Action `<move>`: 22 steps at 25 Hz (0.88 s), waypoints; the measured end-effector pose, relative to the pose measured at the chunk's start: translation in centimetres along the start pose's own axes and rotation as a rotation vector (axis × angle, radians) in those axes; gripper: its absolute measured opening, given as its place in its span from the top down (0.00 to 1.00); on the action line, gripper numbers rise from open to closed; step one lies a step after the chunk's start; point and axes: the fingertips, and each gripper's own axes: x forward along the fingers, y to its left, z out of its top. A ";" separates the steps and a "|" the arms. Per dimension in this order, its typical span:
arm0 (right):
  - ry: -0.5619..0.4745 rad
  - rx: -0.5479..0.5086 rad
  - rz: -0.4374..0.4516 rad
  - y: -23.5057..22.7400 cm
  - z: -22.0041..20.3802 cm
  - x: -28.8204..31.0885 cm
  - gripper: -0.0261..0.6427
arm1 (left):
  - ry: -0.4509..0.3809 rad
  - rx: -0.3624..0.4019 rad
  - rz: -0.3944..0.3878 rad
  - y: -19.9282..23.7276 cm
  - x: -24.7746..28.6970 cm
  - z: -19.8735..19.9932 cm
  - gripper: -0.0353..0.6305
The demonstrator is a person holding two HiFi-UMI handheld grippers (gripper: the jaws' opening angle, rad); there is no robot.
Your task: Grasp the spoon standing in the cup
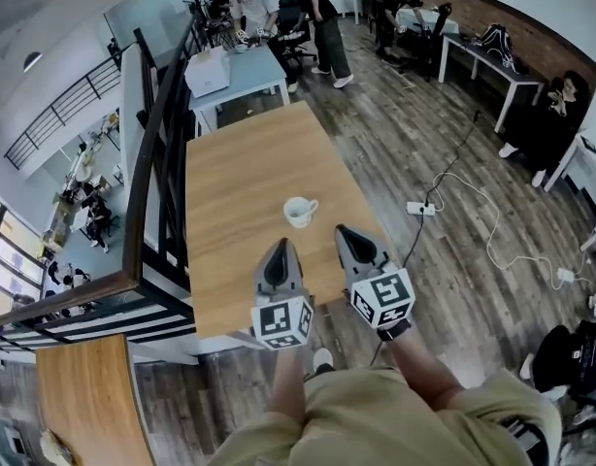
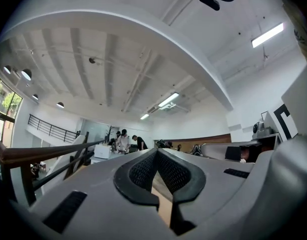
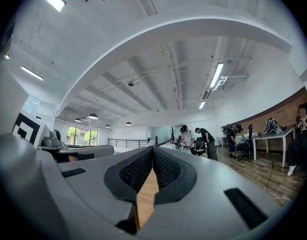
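Observation:
A white cup (image 1: 298,211) with its handle to the right stands near the middle of the long wooden table (image 1: 235,153). It is too small in the head view to make out a spoon in it. My left gripper (image 1: 281,245) hovers over the table's near end, just short of the cup and slightly left of it, jaws shut and empty. My right gripper (image 1: 341,229) sits to the cup's right, a little nearer me, also shut and empty. In the left gripper view (image 2: 157,151) and the right gripper view (image 3: 153,148) the pads meet at the tips; the cup is hidden.
A dark railing (image 1: 160,153) runs along the table's left side above a drop to a lower floor. A pale table (image 1: 242,74) with a white box stands beyond. A power strip (image 1: 419,208) and cables lie on the floor right. People work at the far end.

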 end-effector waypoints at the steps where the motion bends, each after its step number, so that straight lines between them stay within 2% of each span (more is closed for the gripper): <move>1: 0.001 0.000 -0.005 -0.1 -0.1 1.1 0.94 | -0.004 0.001 -0.009 0.7 0.9 0.1 0.94; 10: 0.035 0.001 -0.039 1.2 -2.5 9.3 0.94 | 0.013 -0.009 -0.041 8.0 5.2 -1.4 0.94; 15: 0.033 -0.005 -0.064 2.2 -3.6 11.6 0.94 | 0.022 -0.024 -0.051 11.5 6.0 -3.0 0.94; 22: 0.080 -0.004 -0.099 0.1 -6.2 14.8 0.94 | 0.076 -0.014 -0.097 12.4 9.5 -5.8 0.94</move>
